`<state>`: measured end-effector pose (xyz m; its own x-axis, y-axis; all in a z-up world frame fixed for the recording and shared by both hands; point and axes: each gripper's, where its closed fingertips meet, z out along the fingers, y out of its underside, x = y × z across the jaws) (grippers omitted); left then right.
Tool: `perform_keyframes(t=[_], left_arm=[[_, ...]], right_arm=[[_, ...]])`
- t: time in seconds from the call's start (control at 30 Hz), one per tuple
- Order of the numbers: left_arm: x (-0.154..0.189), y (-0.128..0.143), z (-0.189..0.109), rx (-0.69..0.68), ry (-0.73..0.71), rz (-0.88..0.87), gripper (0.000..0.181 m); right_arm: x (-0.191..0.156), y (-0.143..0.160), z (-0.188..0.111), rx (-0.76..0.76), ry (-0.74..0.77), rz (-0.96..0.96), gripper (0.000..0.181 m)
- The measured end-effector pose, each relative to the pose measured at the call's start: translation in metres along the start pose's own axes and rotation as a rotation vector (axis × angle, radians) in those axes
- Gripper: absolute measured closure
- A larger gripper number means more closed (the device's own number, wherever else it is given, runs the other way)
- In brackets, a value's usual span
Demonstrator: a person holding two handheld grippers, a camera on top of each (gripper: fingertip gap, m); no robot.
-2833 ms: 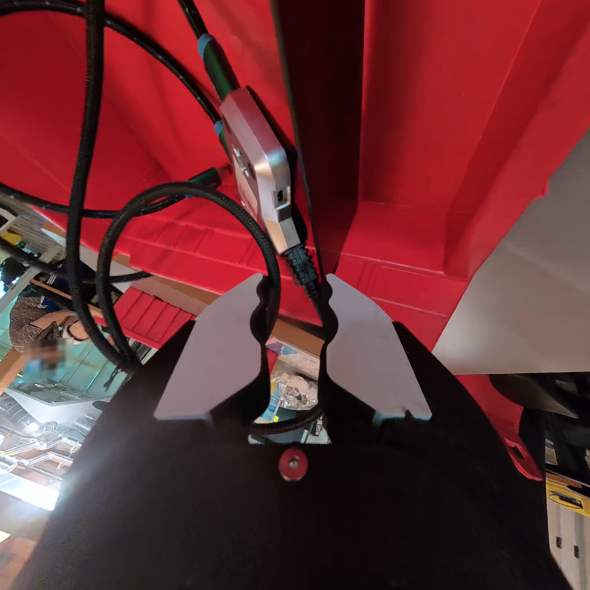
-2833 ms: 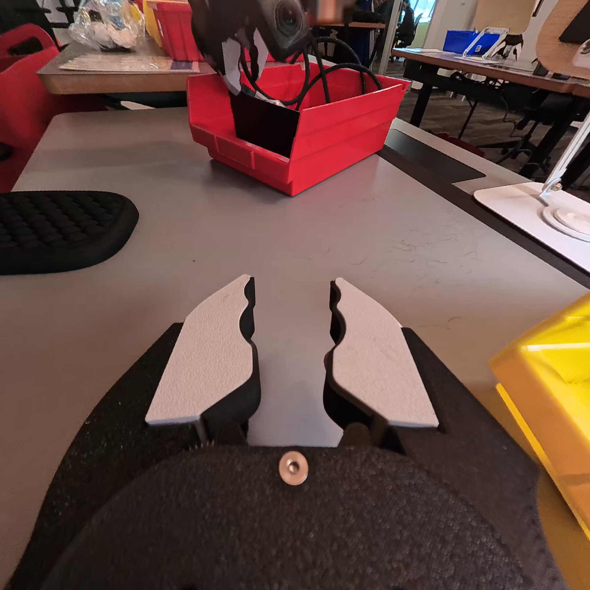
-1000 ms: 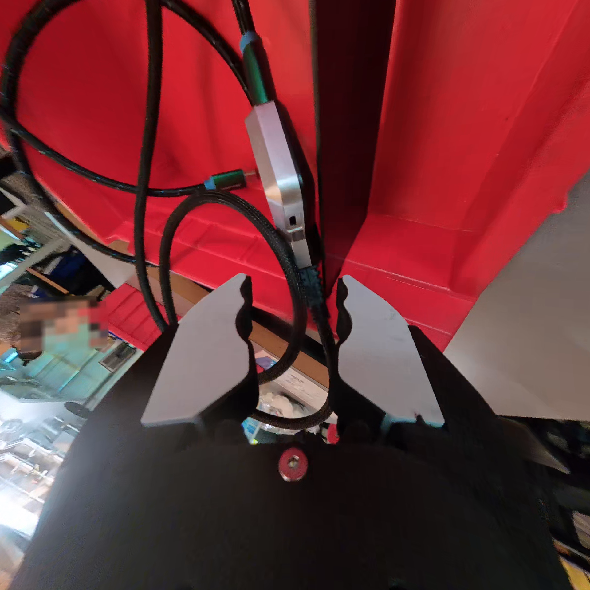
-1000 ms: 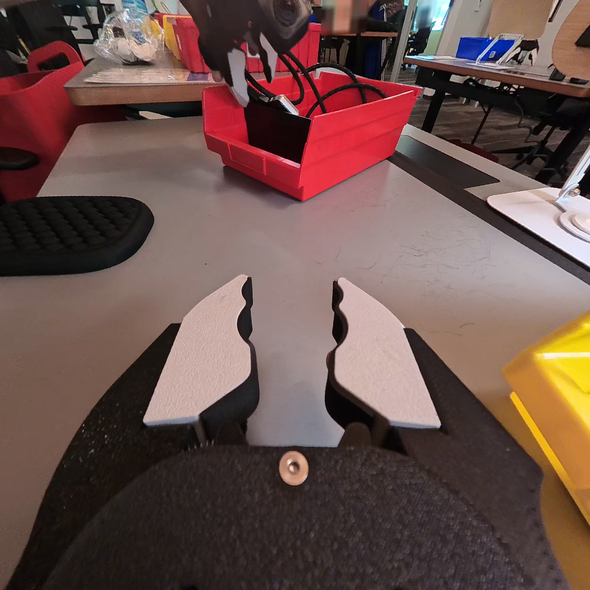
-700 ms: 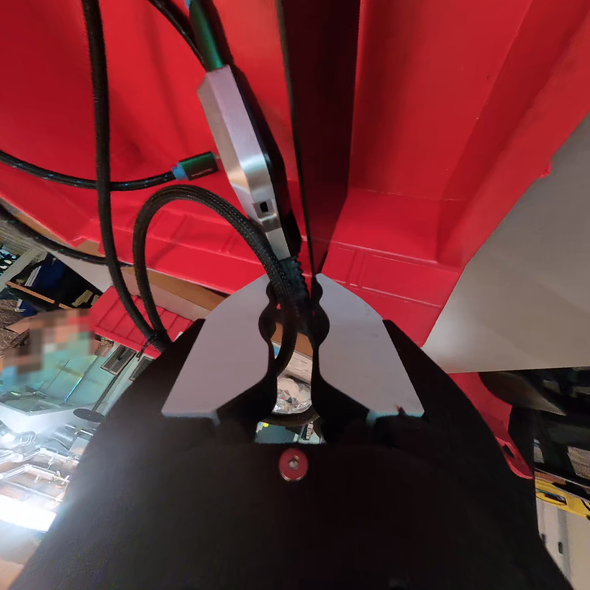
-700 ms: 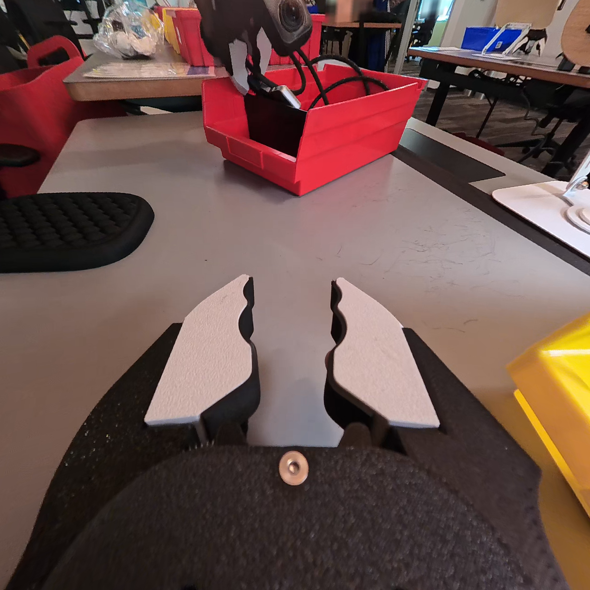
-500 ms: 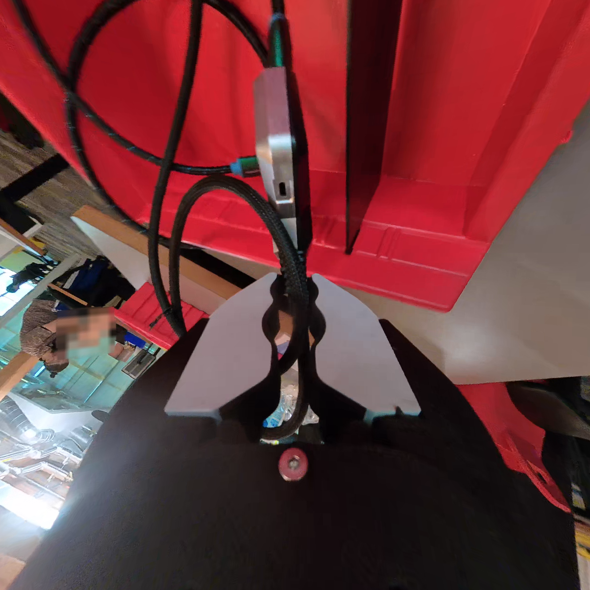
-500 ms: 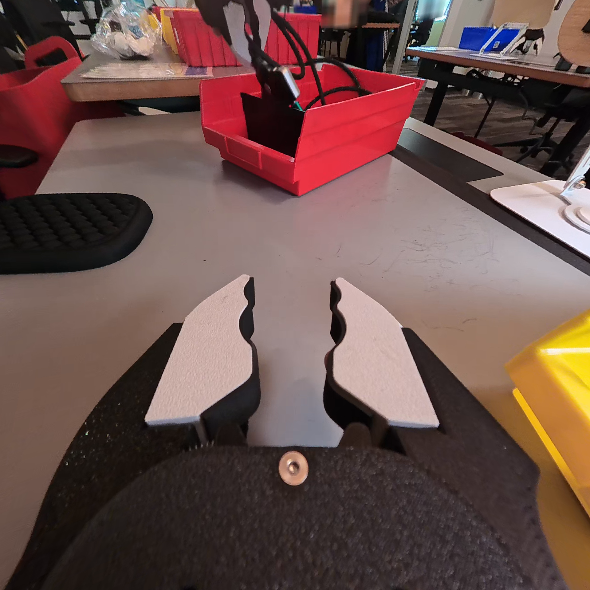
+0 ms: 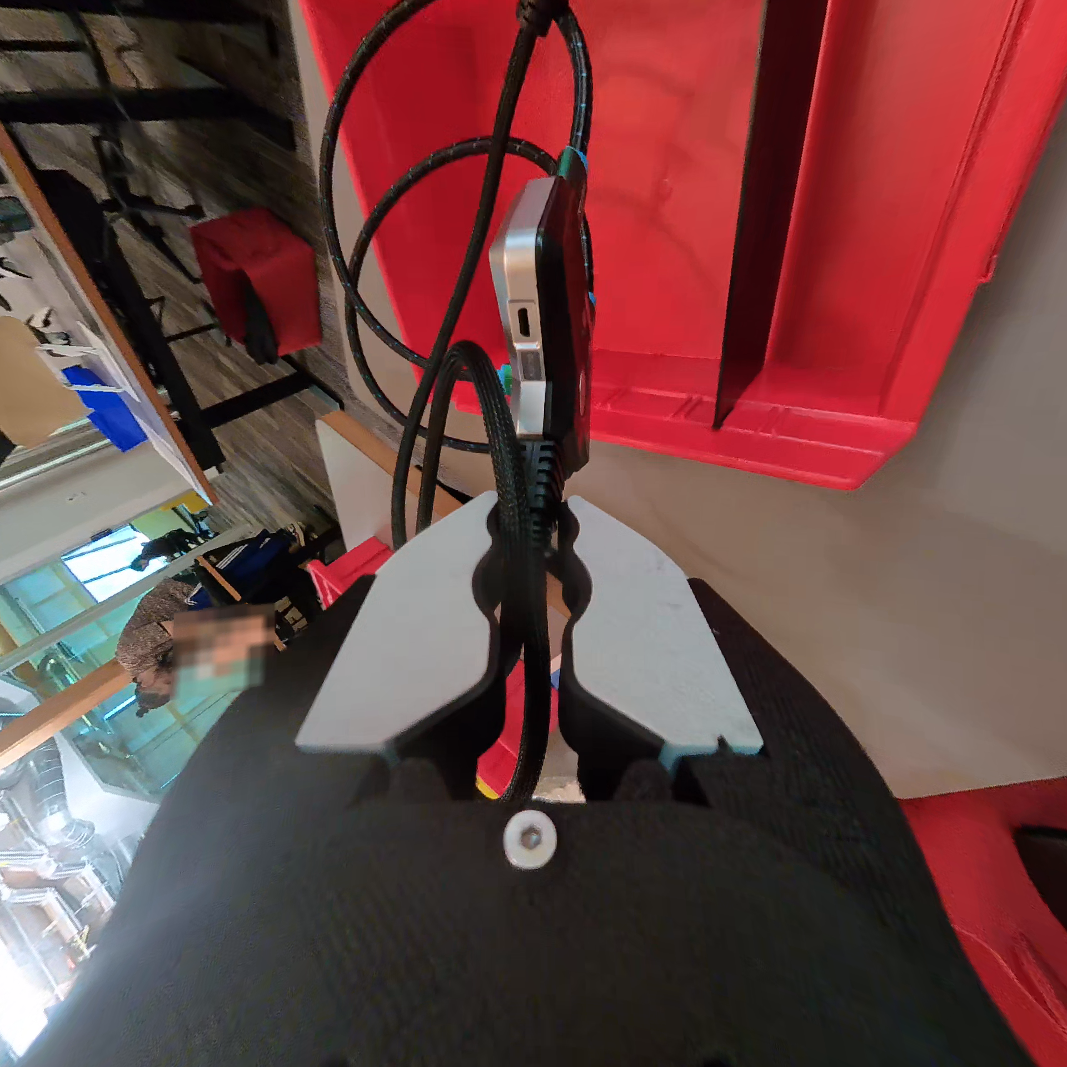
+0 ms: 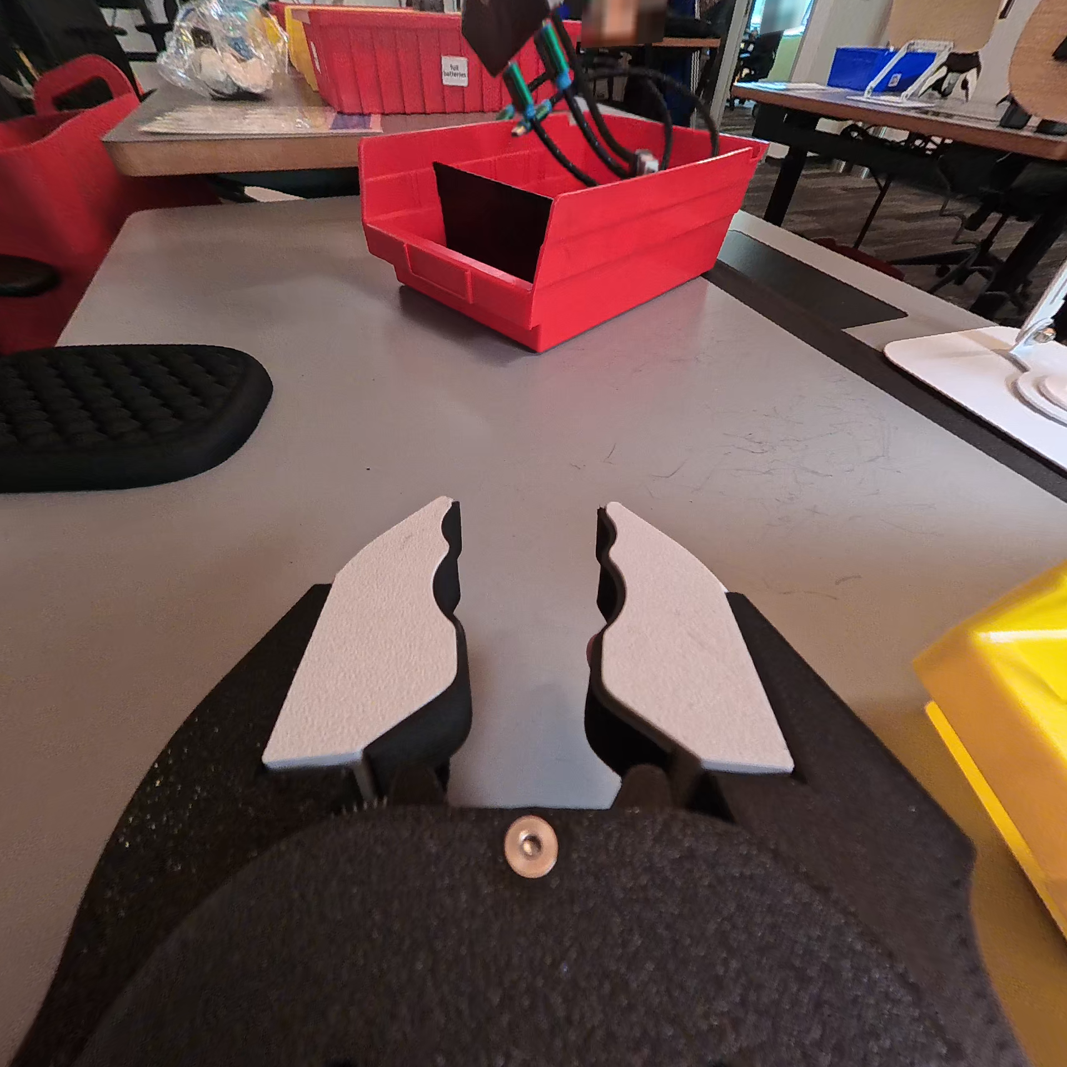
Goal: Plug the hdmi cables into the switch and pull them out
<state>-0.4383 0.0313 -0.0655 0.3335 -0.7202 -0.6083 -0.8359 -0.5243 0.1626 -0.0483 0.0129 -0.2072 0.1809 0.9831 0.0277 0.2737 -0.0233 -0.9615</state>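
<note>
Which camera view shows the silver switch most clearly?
The left wrist view: the switch hangs close ahead of the left gripper, which is shut on its braided cable, with an edge port visible. The right wrist view shows only a dark corner of it, cut by the frame.

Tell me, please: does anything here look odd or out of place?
Yes. The left tool is shut on the braided cable, so the switch hangs in the air by it, above the red bin, with other cables trailing into it. The right tool is open, holding nothing.
</note>
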Motion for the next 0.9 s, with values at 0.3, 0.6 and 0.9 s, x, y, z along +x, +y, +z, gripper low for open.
perform_keyframes(t=[0.3,0.6,0.9], left_arm=[[-0.034,0.003,-0.058,0.149,-0.175,-0.073,0.164],[-0.06,-0.041,-0.128,0.427,-0.374,-0.182,0.163],[-0.031,-0.16,-0.173,0.992,-0.307,-0.305,0.164]], right_arm=[[0.008,0.0,-0.001,-0.001,0.041,0.018,0.136],[0.012,-0.014,-0.001,0.036,0.08,0.047,0.135],[0.021,-0.139,0.011,0.267,0.04,0.097,0.135]])
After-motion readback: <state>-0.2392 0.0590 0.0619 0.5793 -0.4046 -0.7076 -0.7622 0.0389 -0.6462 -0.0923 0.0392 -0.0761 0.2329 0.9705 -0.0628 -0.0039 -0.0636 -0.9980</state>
